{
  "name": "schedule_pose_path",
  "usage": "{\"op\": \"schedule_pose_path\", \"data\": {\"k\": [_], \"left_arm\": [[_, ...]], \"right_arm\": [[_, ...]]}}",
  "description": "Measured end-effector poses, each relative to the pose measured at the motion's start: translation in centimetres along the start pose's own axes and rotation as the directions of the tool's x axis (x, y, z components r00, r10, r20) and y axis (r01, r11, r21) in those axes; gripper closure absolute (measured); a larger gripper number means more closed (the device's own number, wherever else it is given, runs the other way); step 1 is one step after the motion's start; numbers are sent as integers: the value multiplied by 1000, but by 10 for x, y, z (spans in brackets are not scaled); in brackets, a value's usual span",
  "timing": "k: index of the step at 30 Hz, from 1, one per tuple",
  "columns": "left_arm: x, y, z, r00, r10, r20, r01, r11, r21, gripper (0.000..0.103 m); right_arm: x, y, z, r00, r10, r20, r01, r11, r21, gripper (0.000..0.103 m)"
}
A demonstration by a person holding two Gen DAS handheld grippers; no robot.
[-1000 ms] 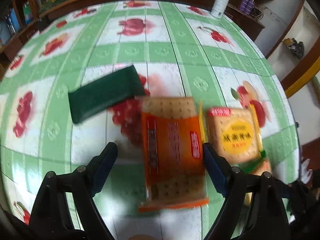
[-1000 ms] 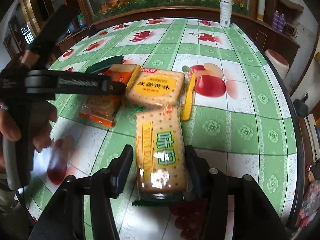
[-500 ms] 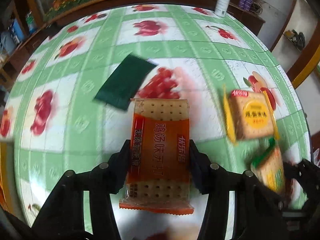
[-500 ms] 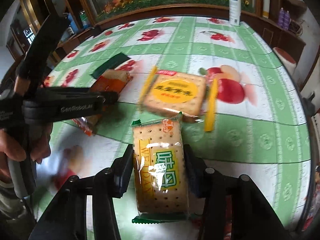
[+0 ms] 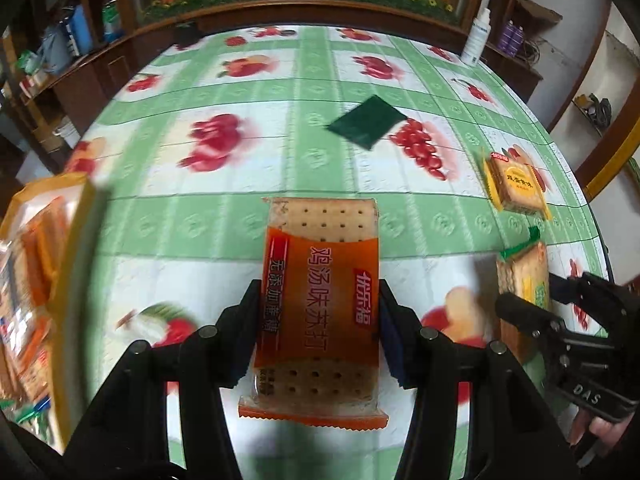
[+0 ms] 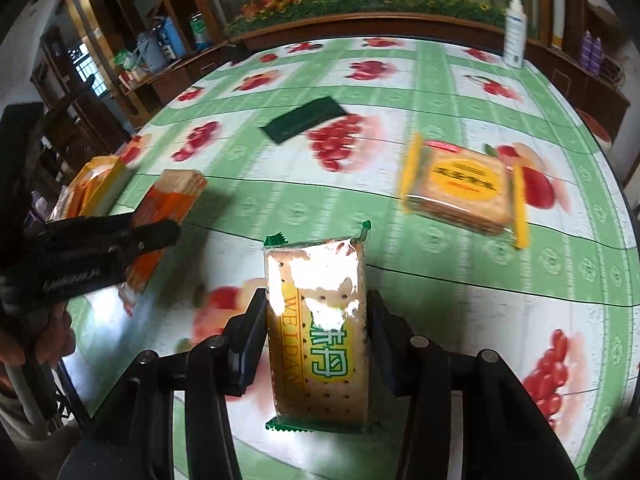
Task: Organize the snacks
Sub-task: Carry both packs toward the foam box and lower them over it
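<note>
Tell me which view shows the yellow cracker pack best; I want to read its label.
The right wrist view: the yellow cracker pack lies fairly large on the tablecloth, its oval label facing up, though blurred. In the left wrist view the same pack is small, near the right edge, so its print is harder to make out.

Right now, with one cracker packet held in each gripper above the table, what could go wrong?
1. The left gripper pinches the orange cracker packet only by its side edges, so the packet may slip or its crackers may crack.
2. The right gripper holds the green cracker packet close to the orange one, so the hands could collide.
3. The yellow bag at the left table edge looks near enough to be bumped.
</note>
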State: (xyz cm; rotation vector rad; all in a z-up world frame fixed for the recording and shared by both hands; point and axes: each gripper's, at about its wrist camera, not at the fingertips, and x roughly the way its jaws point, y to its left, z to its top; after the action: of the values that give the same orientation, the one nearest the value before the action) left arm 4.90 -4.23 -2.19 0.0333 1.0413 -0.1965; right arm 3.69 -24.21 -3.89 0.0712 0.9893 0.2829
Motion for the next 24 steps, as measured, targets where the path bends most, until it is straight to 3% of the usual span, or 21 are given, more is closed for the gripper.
{"op": "schedule_pose_path", "data": {"k": [10, 24], "left_arm": [[-33, 61, -27, 993, 100, 63, -95, 992, -78, 48], [-77, 131, -46, 977, 171, 127, -147, 972, -182, 48]], "right_arm": [[14, 68, 12, 999, 47, 5, -47, 995, -85, 55], [24, 161, 37, 993, 120, -1, -117, 965, -233, 56]]}}
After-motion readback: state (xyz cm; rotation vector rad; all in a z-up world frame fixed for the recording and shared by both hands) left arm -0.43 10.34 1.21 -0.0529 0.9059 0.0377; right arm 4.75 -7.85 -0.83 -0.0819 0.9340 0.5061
